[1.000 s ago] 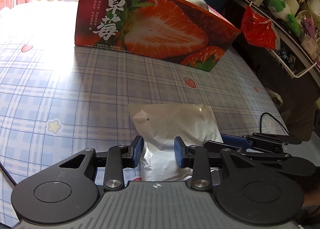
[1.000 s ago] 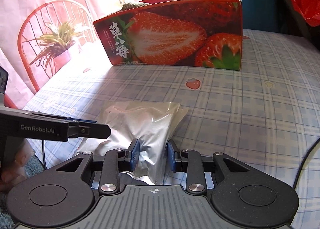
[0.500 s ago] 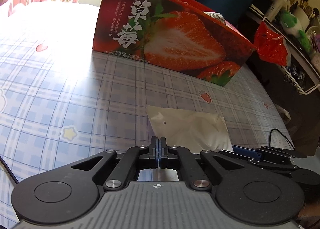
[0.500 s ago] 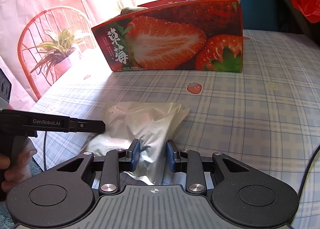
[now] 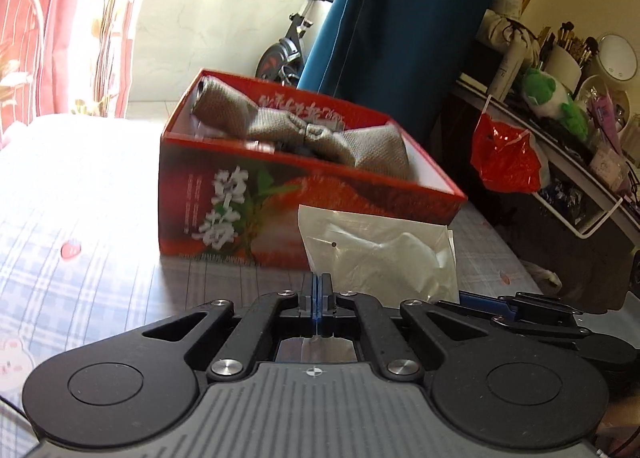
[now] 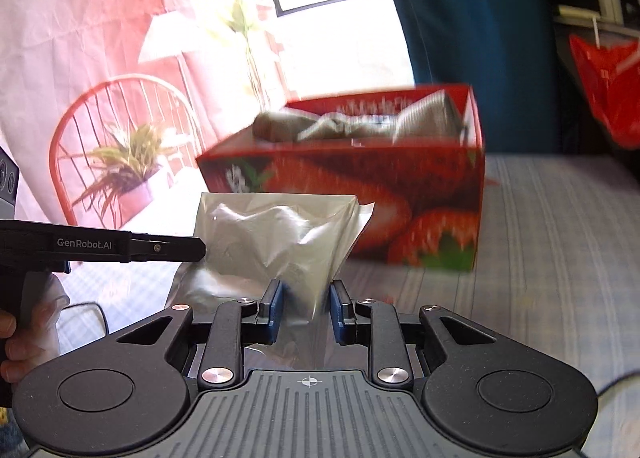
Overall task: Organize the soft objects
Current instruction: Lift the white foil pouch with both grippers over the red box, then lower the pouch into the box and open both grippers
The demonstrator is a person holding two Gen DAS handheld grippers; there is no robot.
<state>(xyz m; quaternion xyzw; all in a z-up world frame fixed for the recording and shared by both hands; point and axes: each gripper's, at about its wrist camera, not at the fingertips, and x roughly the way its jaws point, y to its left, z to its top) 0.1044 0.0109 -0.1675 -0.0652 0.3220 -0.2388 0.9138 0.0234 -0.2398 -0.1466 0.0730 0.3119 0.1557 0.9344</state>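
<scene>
The checked tablecloth (image 5: 80, 278) covers the tabletop under both my grippers, pale blue with small strawberry prints. Toward its far edge stands the red strawberry box (image 5: 248, 214), open at the top, with a folded grey-brown cloth (image 5: 304, 130) lying inside it across the length. Beyond the tabletop's right edge a red plastic bag (image 5: 504, 156) hangs from a cluttered shelf.

Between me and the box I hold the clear plastic pouch (image 6: 276, 242) with something white and soft inside; it is lifted off the tabletop and hangs in front of the box's near wall. My left gripper (image 5: 317, 298) is pressed together on the pouch's thin left edge, the film caught between the blue pads. My right gripper (image 6: 306, 306) is closing, its blue pads squeezing the bunched lower part of the pouch. In the right wrist view my left gripper comes in from the left side, my fingers (image 6: 12, 350) around its handle.
</scene>
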